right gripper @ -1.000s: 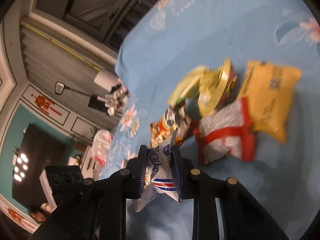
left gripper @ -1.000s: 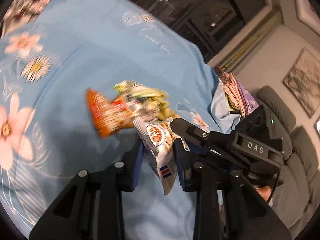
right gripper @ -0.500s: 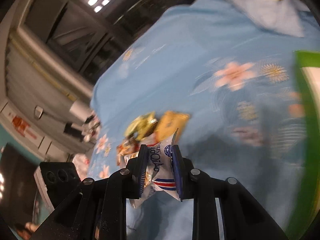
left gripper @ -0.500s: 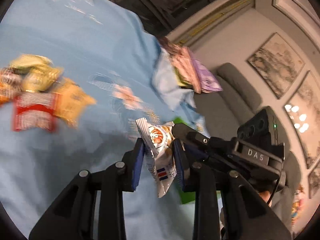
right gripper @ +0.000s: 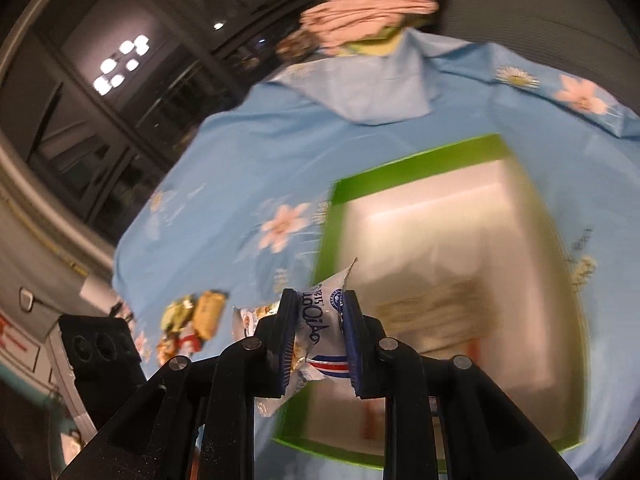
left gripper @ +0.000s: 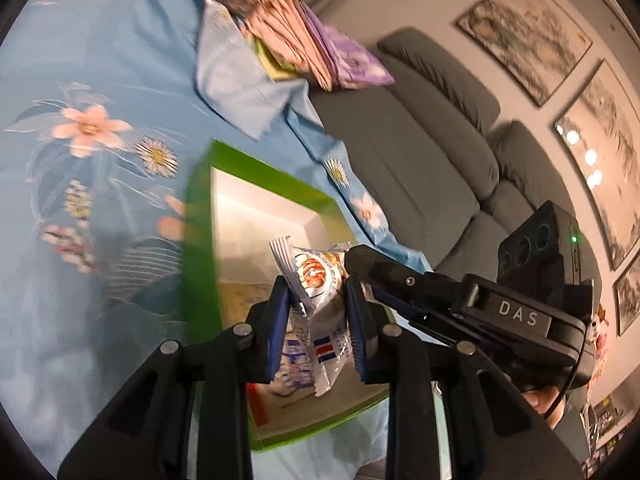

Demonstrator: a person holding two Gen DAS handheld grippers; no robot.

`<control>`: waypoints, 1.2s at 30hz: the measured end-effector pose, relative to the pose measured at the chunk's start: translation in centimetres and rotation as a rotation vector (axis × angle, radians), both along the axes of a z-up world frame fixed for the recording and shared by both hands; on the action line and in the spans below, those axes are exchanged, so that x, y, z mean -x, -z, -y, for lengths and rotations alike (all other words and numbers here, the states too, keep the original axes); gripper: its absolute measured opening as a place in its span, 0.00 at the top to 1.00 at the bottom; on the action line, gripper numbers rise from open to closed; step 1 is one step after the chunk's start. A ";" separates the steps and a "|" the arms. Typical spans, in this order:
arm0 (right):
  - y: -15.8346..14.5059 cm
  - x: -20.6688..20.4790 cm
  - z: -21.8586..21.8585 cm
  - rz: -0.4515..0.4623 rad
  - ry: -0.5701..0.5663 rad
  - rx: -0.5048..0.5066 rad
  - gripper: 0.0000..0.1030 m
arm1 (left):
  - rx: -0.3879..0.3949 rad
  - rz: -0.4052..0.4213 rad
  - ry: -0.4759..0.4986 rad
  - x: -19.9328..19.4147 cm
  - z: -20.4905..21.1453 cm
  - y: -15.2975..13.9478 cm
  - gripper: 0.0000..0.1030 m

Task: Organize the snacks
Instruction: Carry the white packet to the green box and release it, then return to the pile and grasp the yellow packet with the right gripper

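Note:
Both grippers hold the same white snack packet with blue and red stripes, seen also in the right wrist view. My left gripper is shut on it, above the open green box with a white inside. My right gripper is shut on it too, over the box's left rim. The right gripper's body reaches in from the right in the left wrist view. A pile of loose snack packets lies on the blue cloth far left.
A blue floral tablecloth covers the table. A stack of folded pink and purple cloths sits at the far corner. A grey sofa stands beyond the table edge. Some items lie inside the box bottom.
Both grippers have carried the packet away from the snack pile to above the green box. The box has come fully into view; the pile has dropped to the far left.

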State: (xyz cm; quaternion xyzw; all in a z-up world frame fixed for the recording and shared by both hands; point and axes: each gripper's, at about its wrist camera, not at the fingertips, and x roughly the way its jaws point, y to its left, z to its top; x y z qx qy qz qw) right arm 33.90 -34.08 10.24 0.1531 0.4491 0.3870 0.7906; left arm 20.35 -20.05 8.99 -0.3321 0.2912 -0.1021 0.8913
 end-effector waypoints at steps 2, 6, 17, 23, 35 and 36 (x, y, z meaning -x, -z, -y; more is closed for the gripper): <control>0.6 -0.8 0.9 -0.018 0.024 -0.006 0.76 | -0.029 -0.021 0.009 -1.2 1.0 0.2 0.74; 1.1 -1.3 1.2 0.000 0.047 0.045 0.76 | -0.098 -0.070 0.003 -2.6 2.1 0.6 0.71; 2.9 -2.4 3.5 -0.094 0.138 0.084 0.39 | -0.166 -0.078 -0.219 -1.5 1.1 -0.5 0.01; 0.5 -0.3 1.9 -0.037 0.132 -0.006 0.12 | -0.276 0.007 -0.280 2.0 -0.8 -2.6 0.00; -1.8 8.5 -13.9 0.109 -0.287 0.103 0.06 | -0.540 -0.029 -0.621 14.1 -12.3 0.0 0.00; -1.5 9.2 -15.6 0.131 -0.322 0.122 0.06 | -0.546 -0.035 -0.662 15.2 -13.5 0.5 0.00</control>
